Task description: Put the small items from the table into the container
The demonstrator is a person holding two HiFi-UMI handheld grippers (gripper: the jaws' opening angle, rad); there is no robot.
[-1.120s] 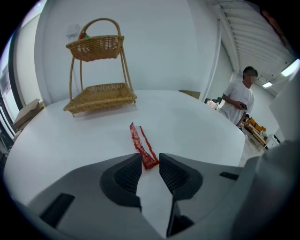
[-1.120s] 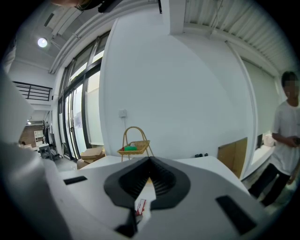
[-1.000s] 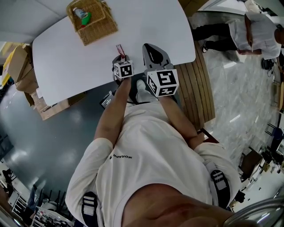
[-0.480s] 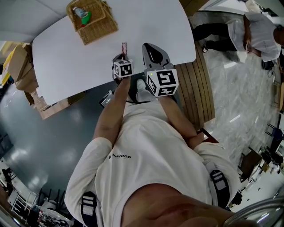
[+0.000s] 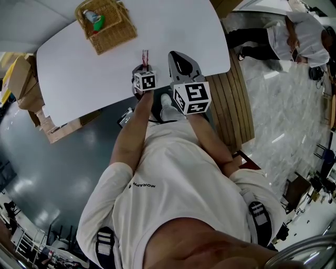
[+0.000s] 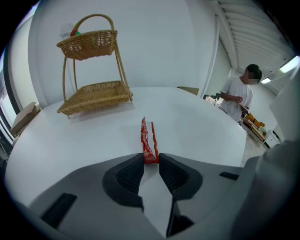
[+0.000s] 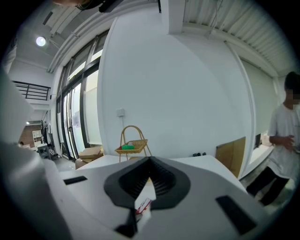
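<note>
Left gripper view shows our left gripper opening its jaws astride the flat red sachet, right gripper clenched; closing carelessly, we could skid that thin sachet away.

The basket is rough woven wicker; the table smooth, matt white; the packet glossy, crinkled plastic.

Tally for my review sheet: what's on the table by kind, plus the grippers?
Wicker basket stand: 1
Red packet: 1
Items in its top tier: 2, green item, pale item
Grippers: 2, left gripper, jaws opening round the packet's end; right gripper
Total: 6
</note>
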